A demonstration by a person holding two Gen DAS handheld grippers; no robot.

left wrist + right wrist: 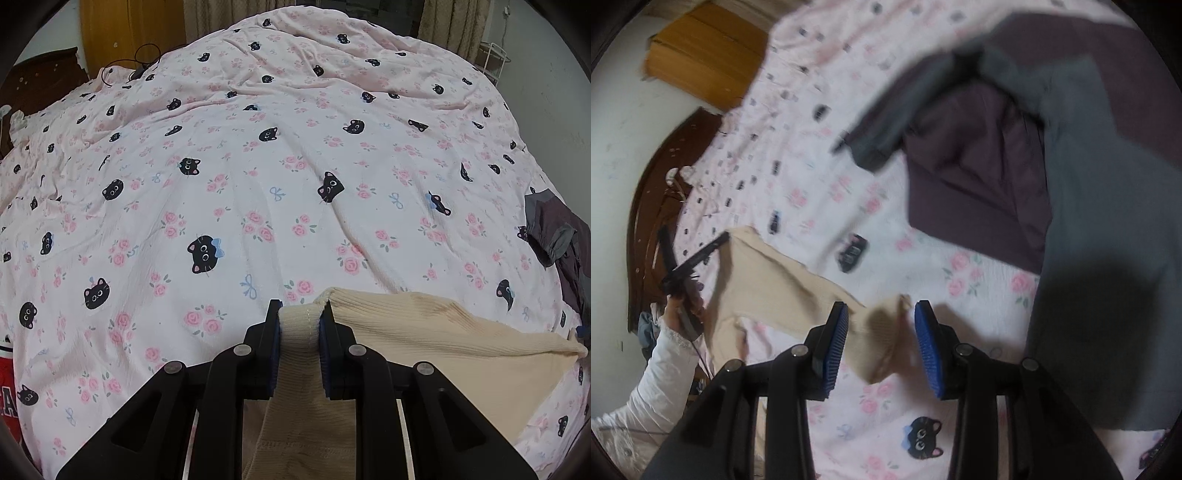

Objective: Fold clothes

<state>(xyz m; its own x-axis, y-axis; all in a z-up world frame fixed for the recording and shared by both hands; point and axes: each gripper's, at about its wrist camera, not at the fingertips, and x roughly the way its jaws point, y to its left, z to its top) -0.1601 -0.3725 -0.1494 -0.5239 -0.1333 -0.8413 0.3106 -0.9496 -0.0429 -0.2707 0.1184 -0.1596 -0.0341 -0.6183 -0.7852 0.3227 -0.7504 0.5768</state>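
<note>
Cream ribbed garment (424,325) was stretched over bedspread, one end bunched, lifted; dark purple-grey garment (1015,155) was lying crumpled nearby.

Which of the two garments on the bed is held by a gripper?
The cream ribbed garment: the left gripper is shut on its edge. The dark grey and maroon garment lies loose on the bedspread, untouched.

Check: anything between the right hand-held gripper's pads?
Yes. In the right wrist view, the cream knit garment's cuff end lies between the open right hand-held gripper's blue pads, ungripped.
</note>
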